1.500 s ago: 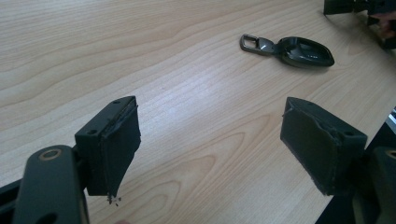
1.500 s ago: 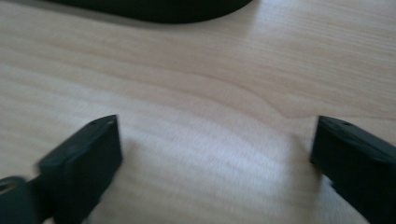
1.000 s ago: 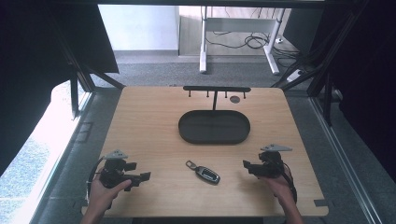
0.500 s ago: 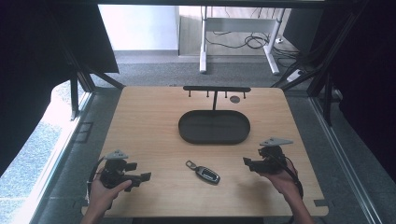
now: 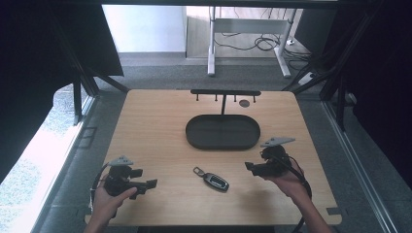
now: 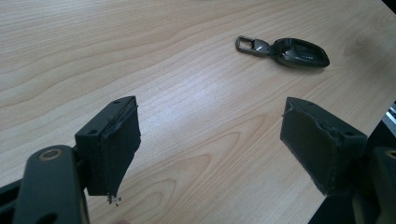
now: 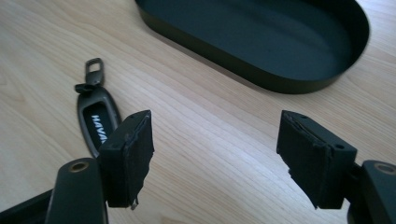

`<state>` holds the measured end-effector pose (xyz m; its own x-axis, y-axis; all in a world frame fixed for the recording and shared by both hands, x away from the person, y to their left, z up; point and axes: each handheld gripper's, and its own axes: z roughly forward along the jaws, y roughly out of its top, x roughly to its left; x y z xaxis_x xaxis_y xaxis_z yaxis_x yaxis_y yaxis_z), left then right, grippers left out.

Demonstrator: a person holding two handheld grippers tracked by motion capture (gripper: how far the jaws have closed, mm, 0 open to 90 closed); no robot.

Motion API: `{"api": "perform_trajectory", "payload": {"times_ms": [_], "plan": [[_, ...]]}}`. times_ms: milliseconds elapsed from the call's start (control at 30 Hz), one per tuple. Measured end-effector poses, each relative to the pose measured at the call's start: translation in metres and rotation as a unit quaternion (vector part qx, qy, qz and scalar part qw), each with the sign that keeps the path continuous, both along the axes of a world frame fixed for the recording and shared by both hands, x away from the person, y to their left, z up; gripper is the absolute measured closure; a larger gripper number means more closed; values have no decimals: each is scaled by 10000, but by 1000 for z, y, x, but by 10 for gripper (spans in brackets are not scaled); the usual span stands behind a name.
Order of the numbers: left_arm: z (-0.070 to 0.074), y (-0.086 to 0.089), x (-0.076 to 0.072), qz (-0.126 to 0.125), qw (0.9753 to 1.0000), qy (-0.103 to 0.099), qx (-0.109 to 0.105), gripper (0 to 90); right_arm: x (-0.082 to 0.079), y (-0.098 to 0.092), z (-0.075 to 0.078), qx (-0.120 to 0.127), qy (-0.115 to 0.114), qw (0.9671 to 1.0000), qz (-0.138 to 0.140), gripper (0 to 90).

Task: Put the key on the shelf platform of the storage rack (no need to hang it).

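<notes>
Presently: right gripper point(image 5: 248, 166), jaws spread, empty; dark glossy plastic key fob point(image 5: 216, 181) beside its left jaw; recommend squaring jaws across fob's body before closing.

The high view looks down over the whole table point(image 5: 145, 126), while both gripper views skim its wood closely, sharing the key fob point(image 6: 299, 52) lying centre-front.

"HAVA…" on key fob point(image 7: 99, 125), rest hidden
</notes>
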<state>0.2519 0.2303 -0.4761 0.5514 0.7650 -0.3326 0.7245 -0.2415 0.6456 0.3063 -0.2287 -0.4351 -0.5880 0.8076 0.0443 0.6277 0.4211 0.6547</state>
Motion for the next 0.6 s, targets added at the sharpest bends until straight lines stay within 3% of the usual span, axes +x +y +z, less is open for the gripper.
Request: {"api": "perform_trajectory", "payload": {"times_ms": [300,600], "plan": [[0,1,0,13,10000,8,-16,203,7,28,9,-200,169,9988,421,283],[-1,1,0,1,10000,15,-7,203,11,50,7,-397,304,9961,734,285]]}}
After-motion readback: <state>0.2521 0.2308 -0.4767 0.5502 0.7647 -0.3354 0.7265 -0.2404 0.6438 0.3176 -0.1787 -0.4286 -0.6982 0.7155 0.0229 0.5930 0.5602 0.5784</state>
